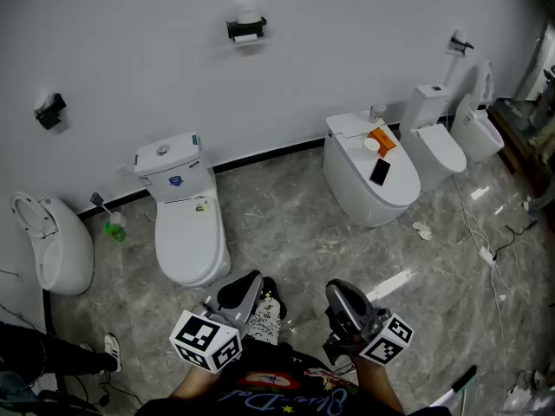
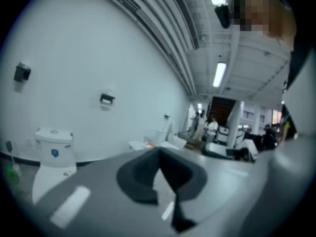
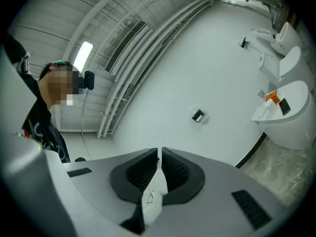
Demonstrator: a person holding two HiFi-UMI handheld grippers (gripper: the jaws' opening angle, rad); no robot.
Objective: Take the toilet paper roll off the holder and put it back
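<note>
A black toilet paper holder [image 1: 245,29] hangs high on the white wall, with a white toilet paper roll [image 1: 247,37] in it and something white on its top. Both grippers are far from it, held low near my body. My left gripper [image 1: 251,279] points toward the wall with its jaws together and nothing between them. My right gripper [image 1: 337,288] beside it is also shut and empty. In the left gripper view the holder [image 2: 106,99] is small and distant beyond the closed left gripper [image 2: 159,152]. In the right gripper view the holder [image 3: 198,116] sits above the closed right gripper [image 3: 159,150].
A white toilet [image 1: 184,224] stands below the holder, and a second toilet [image 1: 368,176] with a phone and an orange item on its lid is to the right. A third toilet [image 1: 438,146] is further right. A white fixture [image 1: 52,245] and another black wall holder [image 1: 50,111] are at left. Cables [image 1: 486,250] lie on the floor.
</note>
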